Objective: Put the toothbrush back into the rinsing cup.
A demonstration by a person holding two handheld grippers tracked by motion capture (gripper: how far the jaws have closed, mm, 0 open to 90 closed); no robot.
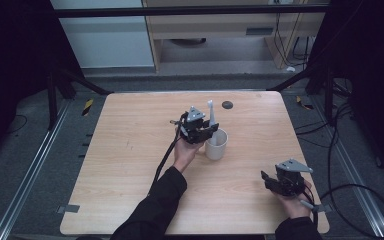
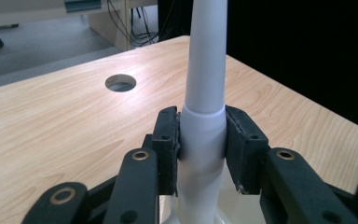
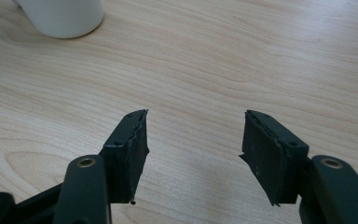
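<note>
So the left gripper (image 2: 201, 140) is clamped on a white electric toothbrush (image 2: 205, 93) (smooth, tapering handle, standing upright), its lower end in the white mug (image 1: 216, 145) mid-table. The right gripper (image 3: 193, 149) sits unclenched near the table's (image 1: 130, 165) corner.

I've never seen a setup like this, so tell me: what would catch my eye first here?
Near the middle of the wooden table, the left gripper has its black jaws clamped on a white electric toothbrush, standing upright over a white cup. At the table's near right corner, the right gripper hangs with its jaws wide apart, nothing between them.
</note>
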